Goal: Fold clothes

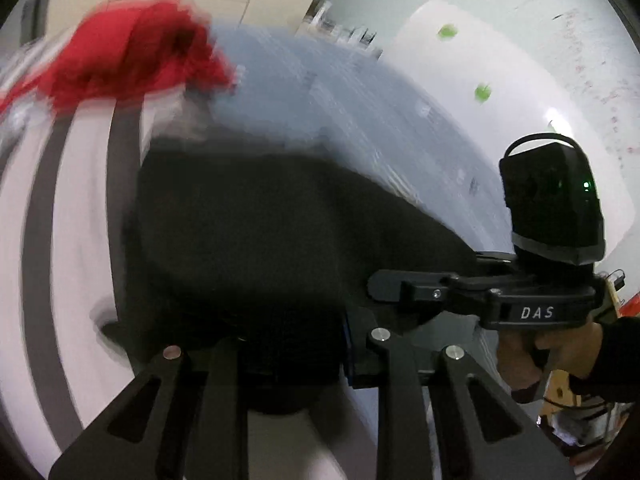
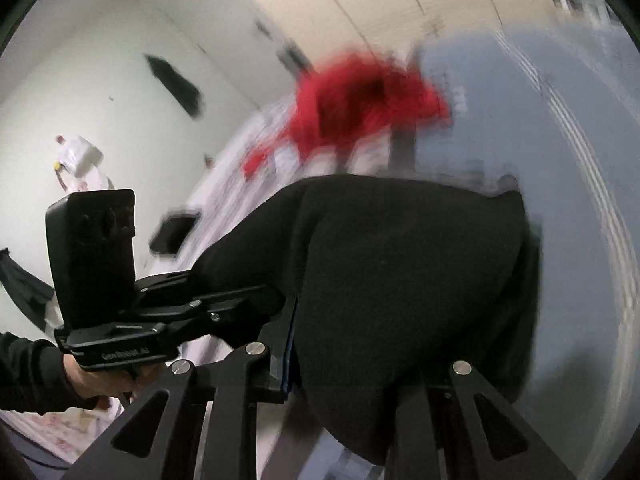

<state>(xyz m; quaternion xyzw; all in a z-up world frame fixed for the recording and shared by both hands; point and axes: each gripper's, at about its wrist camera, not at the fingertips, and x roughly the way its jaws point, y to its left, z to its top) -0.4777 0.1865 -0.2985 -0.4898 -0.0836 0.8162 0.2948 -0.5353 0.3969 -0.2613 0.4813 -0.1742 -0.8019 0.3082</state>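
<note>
Hands grip both handles, angled downward: left gripper (image 1: 296, 344) and right gripper (image 2: 344, 360) each clamp the black fabric garment (image 2: 400, 272), draped between them above the striped white sheet (image 1: 80, 240).

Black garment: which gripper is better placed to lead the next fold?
Neither clearly. The left gripper and right gripper both appear shut on the black garment, holding it lifted between them. The frames are blurred; moving both together looks safest.
</note>
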